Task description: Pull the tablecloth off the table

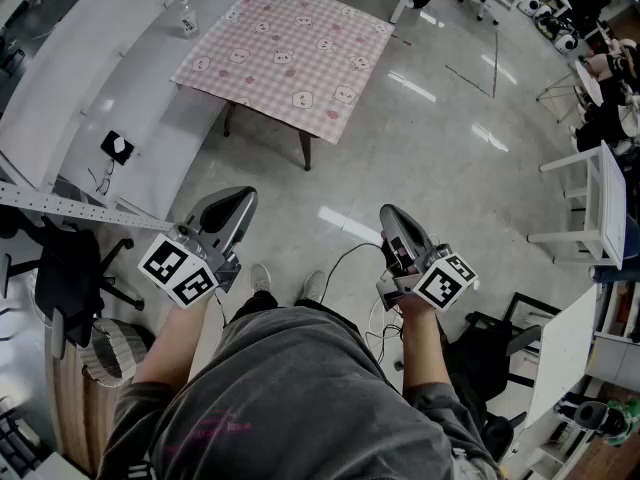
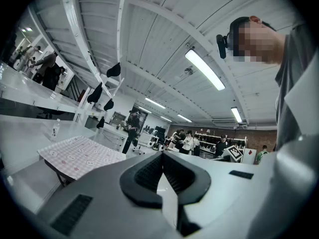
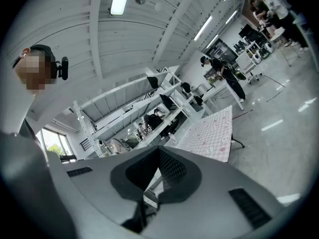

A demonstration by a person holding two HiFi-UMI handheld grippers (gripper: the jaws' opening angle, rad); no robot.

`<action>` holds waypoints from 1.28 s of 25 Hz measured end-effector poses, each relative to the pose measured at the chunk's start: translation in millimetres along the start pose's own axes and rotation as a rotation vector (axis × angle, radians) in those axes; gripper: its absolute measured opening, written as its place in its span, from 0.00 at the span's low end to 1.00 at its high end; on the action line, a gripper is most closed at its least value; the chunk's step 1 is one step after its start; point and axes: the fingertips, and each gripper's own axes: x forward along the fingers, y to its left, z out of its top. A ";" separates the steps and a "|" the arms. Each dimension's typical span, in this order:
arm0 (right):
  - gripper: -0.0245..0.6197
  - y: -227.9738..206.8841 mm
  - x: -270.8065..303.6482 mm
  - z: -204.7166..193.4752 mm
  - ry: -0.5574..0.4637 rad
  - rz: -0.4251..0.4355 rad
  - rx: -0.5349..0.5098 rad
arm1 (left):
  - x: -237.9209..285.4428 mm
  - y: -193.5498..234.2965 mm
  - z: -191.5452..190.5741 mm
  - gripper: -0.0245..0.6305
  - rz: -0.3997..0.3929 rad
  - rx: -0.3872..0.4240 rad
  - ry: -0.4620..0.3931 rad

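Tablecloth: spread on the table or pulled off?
Spread: the tablecloth lies flat over the table, covering its top, edges hanging down.

**A:** How much of the surface [image 1: 304,150] shows from the head view?

**B:** Two legs only. The tablecloth [image 1: 285,58] covers its top, and any other legs are hidden beneath.

**A:** And the small clear thing [image 1: 188,20] past the cloth's left corner?

**B:** Too small to tell. Same for the black item [image 1: 117,147] on the white bench [image 1: 90,78].

**A:** The person's hands?

**B:** Largely hidden under the left claw [image 1: 240,198] and the right claw [image 1: 390,214]. The shirt covers all but the shoe tips.
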 end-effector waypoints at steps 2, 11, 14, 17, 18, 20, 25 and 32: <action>0.04 -1.0 0.2 -0.6 0.003 0.000 0.000 | 0.9 -0.2 -0.2 0.04 -0.001 0.000 0.003; 0.04 -1.8 4.2 -1.9 0.008 0.007 -0.001 | 1.0 2.0 -3.8 0.04 0.001 -0.002 0.005; 0.04 -0.2 4.8 0.4 0.008 0.018 -0.005 | 2.6 1.4 -4.7 0.04 0.003 -0.003 0.007; 0.04 -2.8 2.8 0.3 0.009 0.023 -0.004 | 4.4 -0.9 -9.5 0.04 0.007 -0.007 0.009; 0.04 -4.4 1.8 -0.5 0.011 0.023 -0.003 | 4.7 -1.9 -11.4 0.04 0.007 -0.008 0.010; 0.04 -8.2 0.0 -2.1 0.018 0.021 0.001 | 5.5 -4.3 -14.4 0.04 0.010 -0.009 0.010; 0.04 -20.1 -10.6 -4.5 0.040 0.025 0.020 | 10.0 -18.5 -24.1 0.04 0.024 -0.012 0.014; 0.04 -39.9 -33.4 -5.7 0.046 0.032 0.051 | 16.0 -43.6 -37.9 0.04 0.040 -0.012 0.006</action>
